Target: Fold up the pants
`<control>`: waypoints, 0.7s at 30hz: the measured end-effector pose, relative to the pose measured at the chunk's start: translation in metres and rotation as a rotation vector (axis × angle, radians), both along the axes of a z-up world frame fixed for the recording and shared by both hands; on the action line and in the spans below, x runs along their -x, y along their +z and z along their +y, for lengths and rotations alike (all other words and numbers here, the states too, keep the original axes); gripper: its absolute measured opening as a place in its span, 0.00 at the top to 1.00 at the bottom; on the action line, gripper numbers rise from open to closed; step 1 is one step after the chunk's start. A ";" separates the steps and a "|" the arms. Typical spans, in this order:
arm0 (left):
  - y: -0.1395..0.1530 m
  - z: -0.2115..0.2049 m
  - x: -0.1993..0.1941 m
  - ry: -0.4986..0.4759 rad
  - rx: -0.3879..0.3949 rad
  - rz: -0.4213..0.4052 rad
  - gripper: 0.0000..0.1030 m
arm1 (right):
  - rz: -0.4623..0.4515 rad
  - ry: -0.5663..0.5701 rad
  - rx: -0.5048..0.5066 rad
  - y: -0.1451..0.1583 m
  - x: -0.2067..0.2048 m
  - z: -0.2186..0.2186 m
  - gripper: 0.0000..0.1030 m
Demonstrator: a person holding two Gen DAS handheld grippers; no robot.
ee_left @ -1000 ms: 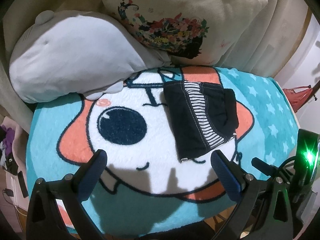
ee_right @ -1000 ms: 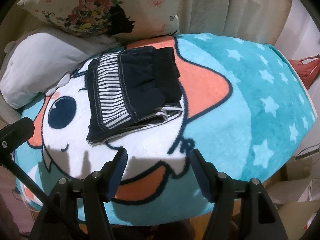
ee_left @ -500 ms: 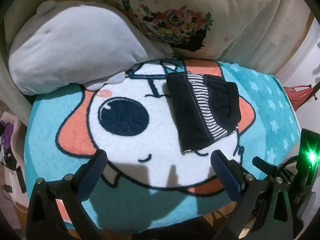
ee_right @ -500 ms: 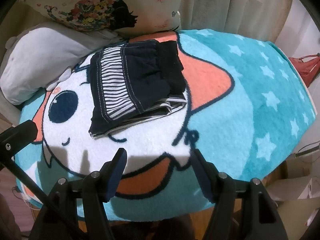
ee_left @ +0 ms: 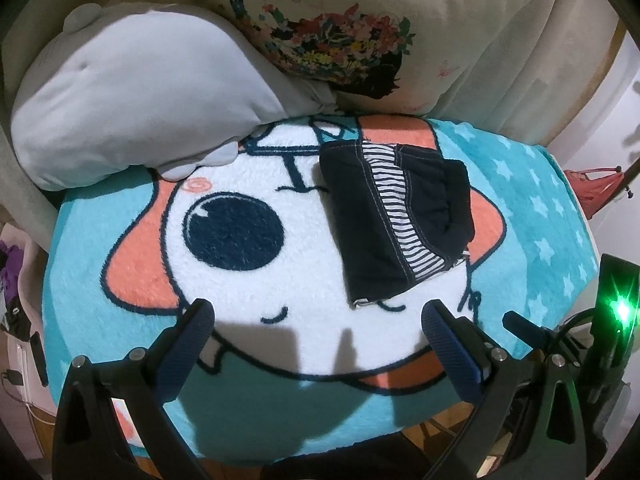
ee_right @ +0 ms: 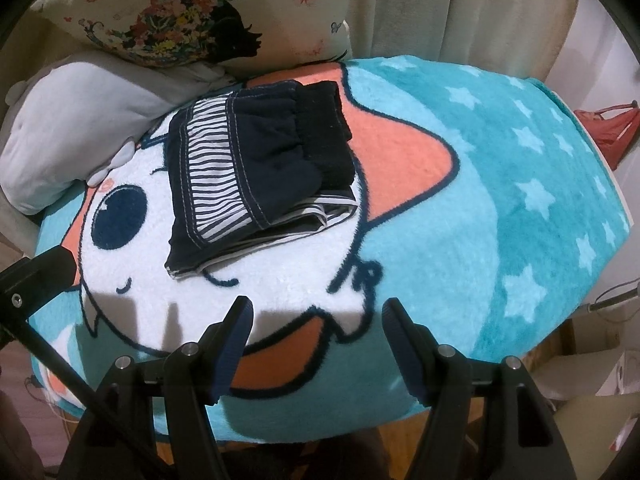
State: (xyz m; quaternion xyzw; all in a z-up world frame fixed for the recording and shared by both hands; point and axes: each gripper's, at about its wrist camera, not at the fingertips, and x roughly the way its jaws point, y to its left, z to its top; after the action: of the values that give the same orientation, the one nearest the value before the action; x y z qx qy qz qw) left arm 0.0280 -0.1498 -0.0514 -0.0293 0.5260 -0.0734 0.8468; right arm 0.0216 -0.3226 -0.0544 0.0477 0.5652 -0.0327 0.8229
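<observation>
The pants (ee_left: 396, 220) are dark navy with a striped band and lie folded into a compact stack on the cartoon blanket (ee_left: 540, 216). They also show in the right wrist view (ee_right: 256, 172), left of centre on the blanket (ee_right: 500, 200). My left gripper (ee_left: 316, 324) is open and empty, held above the blanket's near edge, short of the pants. My right gripper (ee_right: 316, 316) is open and empty too, near the front edge, below and right of the stack.
A grey plush pillow (ee_left: 132, 92) and a floral cushion (ee_left: 360, 24) lie at the back against a cream curtain (ee_right: 460, 12). A red object (ee_right: 608, 128) sits past the blanket's right edge. The left tool's arm (ee_right: 36, 280) crosses the right view's lower left.
Both grippers have drawn back and up from the pants, so the folded stack looks a little farther away. The pants have not moved.
</observation>
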 end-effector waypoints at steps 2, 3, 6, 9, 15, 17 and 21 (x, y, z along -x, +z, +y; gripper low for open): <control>-0.001 -0.003 0.000 0.005 -0.004 0.006 0.00 | 0.004 0.001 -0.002 -0.001 -0.001 -0.001 0.30; -0.002 -0.004 -0.001 0.007 -0.006 0.009 0.00 | 0.004 0.001 -0.003 -0.001 -0.001 -0.002 0.30; -0.004 -0.009 -0.002 0.012 -0.009 0.018 0.00 | 0.000 0.003 -0.002 0.000 -0.002 -0.005 0.30; -0.006 -0.014 -0.005 0.020 -0.018 0.028 0.00 | 0.002 0.006 -0.007 -0.001 -0.004 -0.010 0.30; -0.006 -0.025 -0.012 0.054 -0.036 0.034 0.00 | -0.011 0.025 -0.009 0.005 -0.017 -0.023 0.30; -0.008 -0.029 -0.015 0.069 -0.040 0.041 0.00 | -0.010 0.044 -0.009 0.005 -0.023 -0.027 0.30; -0.012 -0.036 -0.020 0.098 -0.046 0.059 0.00 | -0.006 0.075 -0.009 0.004 -0.034 -0.035 0.30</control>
State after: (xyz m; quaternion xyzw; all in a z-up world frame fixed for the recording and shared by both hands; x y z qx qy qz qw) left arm 0.0485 -0.1861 -0.0638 -0.0379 0.5501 -0.0189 0.8340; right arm 0.0553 -0.3574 -0.0507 0.0304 0.5641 0.0010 0.8251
